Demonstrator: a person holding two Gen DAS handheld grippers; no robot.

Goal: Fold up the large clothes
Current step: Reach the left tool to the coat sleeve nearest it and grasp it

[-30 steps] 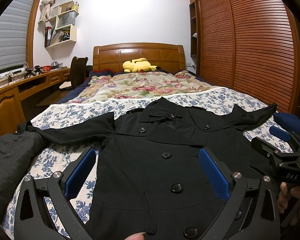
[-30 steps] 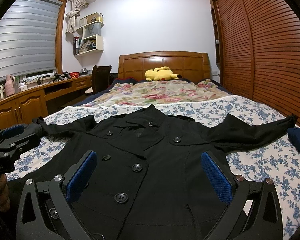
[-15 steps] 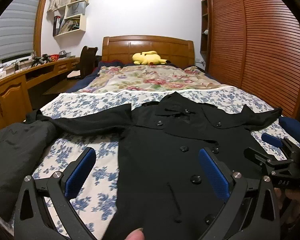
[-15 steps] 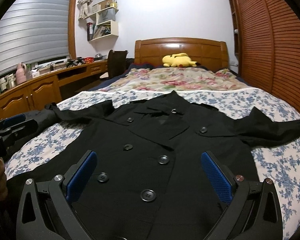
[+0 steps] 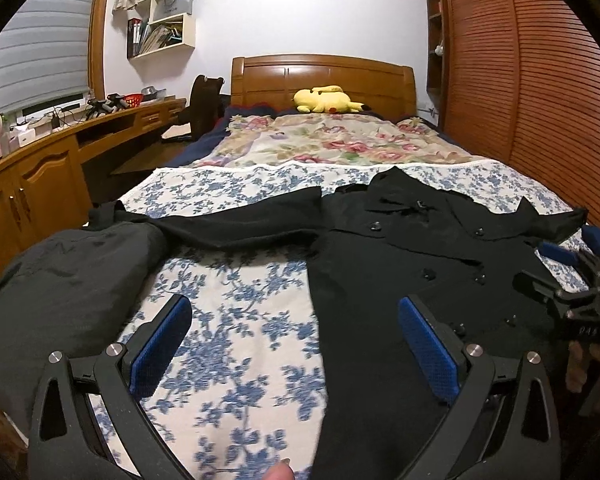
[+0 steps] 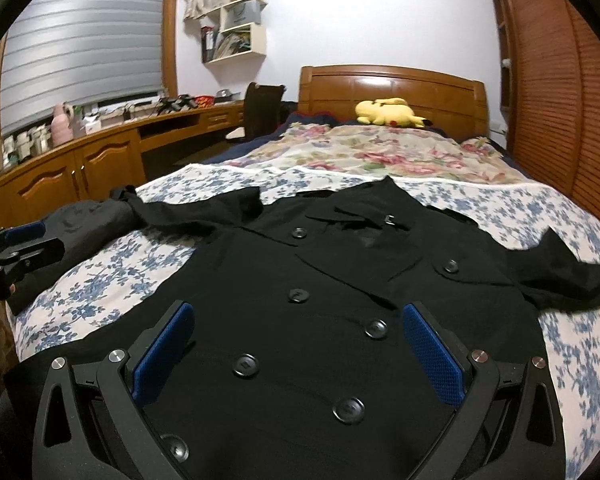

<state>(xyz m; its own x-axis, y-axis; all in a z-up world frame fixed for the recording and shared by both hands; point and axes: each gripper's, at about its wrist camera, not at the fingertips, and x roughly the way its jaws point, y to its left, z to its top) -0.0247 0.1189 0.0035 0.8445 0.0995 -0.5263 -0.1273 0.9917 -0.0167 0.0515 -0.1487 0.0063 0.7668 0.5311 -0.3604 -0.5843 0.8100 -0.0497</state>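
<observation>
Coat [image 6: 340,280] lies flat on bed [image 5: 236,320], front up, sleeves spread. Both my grippers, left [image 5: 296,344] and right [image 6: 298,344], hover above it with fingers apart, gripping nothing

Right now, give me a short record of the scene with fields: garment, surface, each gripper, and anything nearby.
garment: black coat, spread flat, buttons up, sleeves out to both sides
surface: bed, blue floral sheet
left gripper: open, holding nothing, over the sheet at the coat's edge
right gripper: open, holding nothing, over the coat's front
nearby: dark bundle by one sleeve; yellow plush at the headboard
</observation>
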